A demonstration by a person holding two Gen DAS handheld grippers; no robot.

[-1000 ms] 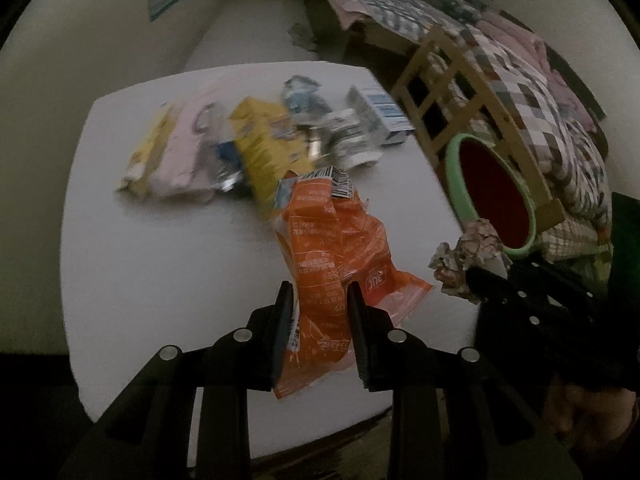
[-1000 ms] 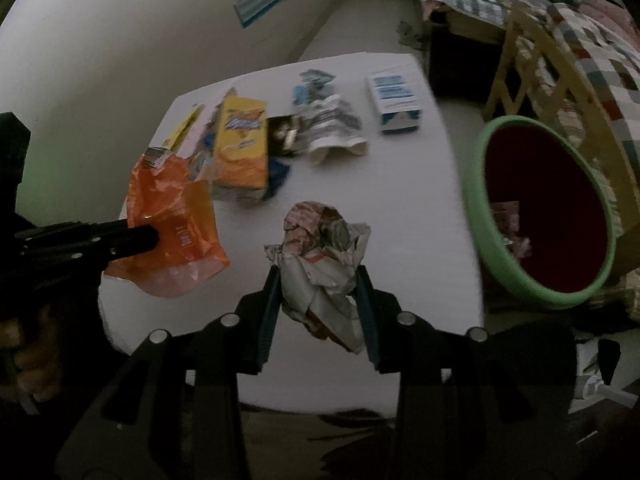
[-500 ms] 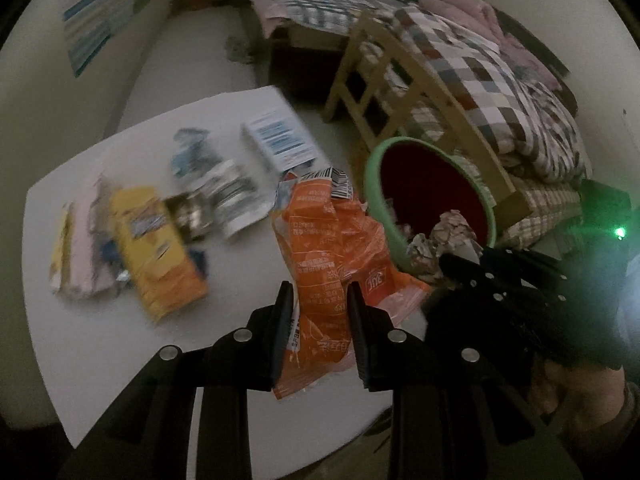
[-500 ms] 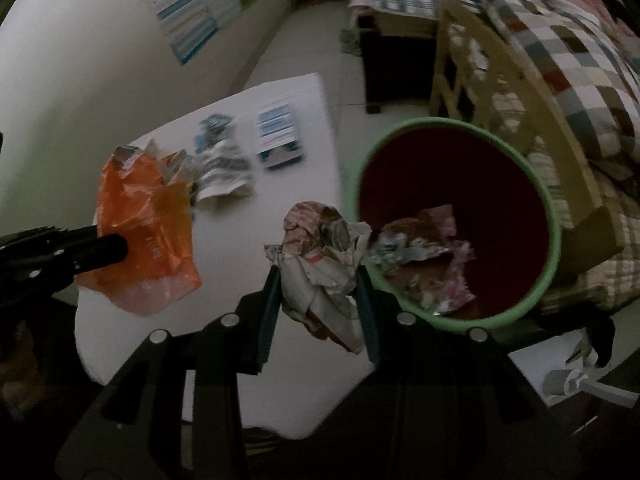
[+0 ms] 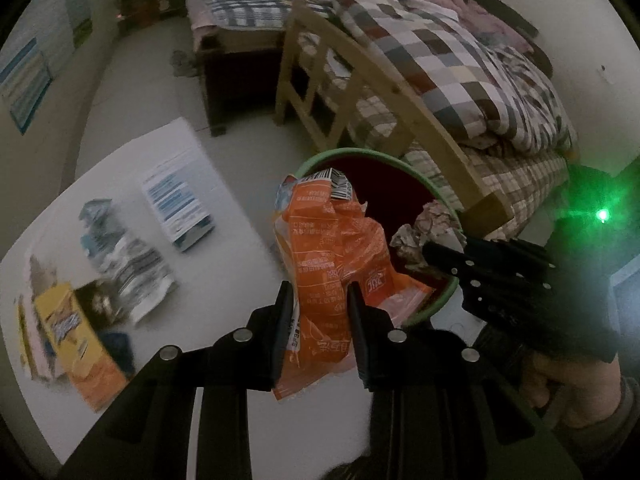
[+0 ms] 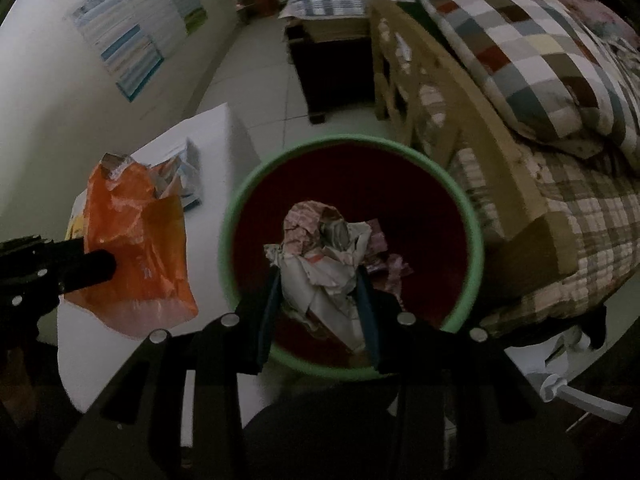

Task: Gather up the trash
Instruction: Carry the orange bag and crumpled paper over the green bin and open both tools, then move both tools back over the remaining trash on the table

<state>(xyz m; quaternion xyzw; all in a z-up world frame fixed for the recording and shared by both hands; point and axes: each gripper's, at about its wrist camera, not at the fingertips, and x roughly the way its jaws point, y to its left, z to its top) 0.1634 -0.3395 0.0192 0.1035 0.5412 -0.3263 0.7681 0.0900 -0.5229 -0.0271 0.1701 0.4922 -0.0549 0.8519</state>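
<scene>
above the green bin (image 6: 474, 240), the right gripper (image 6: 318, 300) pinches a crumpled paper wad (image 6: 320, 264). beside it, the left gripper (image 5: 318, 312) clamps an orange wrapper (image 5: 332, 256) at its lower half. both look light, soft, crushable.

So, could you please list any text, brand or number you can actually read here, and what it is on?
Nothing reads cleanly.
Orange wrapper: white printed characters and a barcode, too blurred to quote.
Yellow box: blue logo, blurred.
White-and-blue box: blue lines, unreadable.
Wall poster: rows too small.
</scene>
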